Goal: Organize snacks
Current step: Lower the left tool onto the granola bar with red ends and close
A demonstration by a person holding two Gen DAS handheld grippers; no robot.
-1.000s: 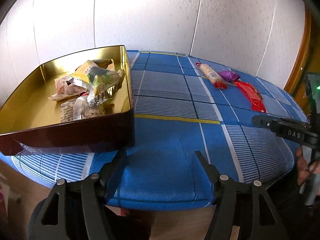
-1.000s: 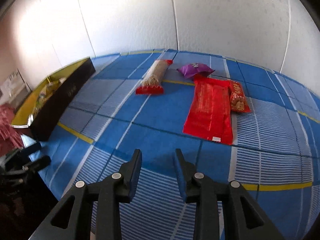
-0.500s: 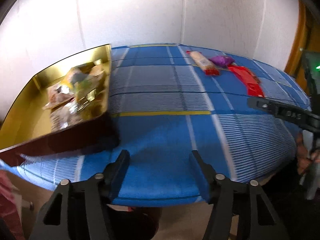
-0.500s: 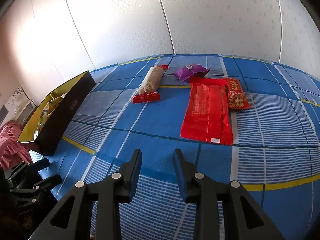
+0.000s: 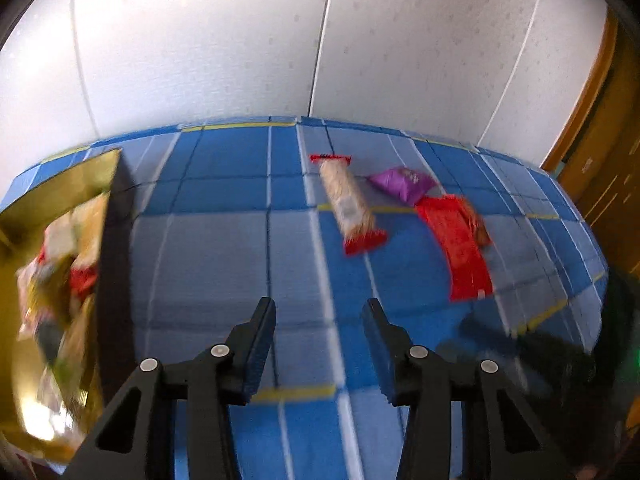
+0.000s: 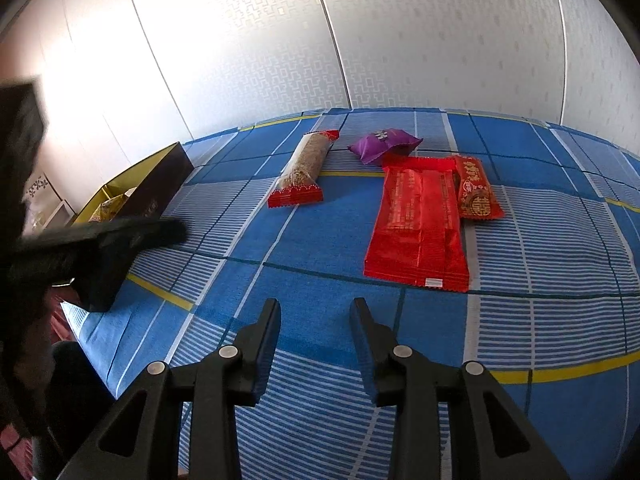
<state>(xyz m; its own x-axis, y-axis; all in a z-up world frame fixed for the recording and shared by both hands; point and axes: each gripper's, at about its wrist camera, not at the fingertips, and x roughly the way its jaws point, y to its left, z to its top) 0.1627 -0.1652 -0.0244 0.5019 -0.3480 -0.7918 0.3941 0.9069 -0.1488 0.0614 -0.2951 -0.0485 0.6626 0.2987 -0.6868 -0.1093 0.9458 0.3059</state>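
A long clear bar with red ends (image 5: 350, 204) (image 6: 303, 168), a purple packet (image 5: 402, 184) (image 6: 383, 145), a large red pack (image 5: 458, 246) (image 6: 418, 220) and a small red-gold packet (image 6: 476, 186) lie on the blue checked cloth (image 5: 224, 236). A gold-lined dark box (image 5: 114, 236) (image 6: 158, 190) with several snacks stands at the left. My left gripper (image 5: 319, 312) is open and empty above the cloth, short of the bar; it also shows blurred in the right wrist view (image 6: 120, 234). My right gripper (image 6: 315, 312) is open and empty, short of the red pack.
A white panelled wall (image 6: 360, 40) runs behind the table. A wooden door frame (image 5: 600, 120) stands at the right. The table's near edge (image 6: 96, 344) drops off at the lower left.
My left gripper has swung right and forward over the cloth, from the box toward the loose snacks. My right gripper has held nearly still.
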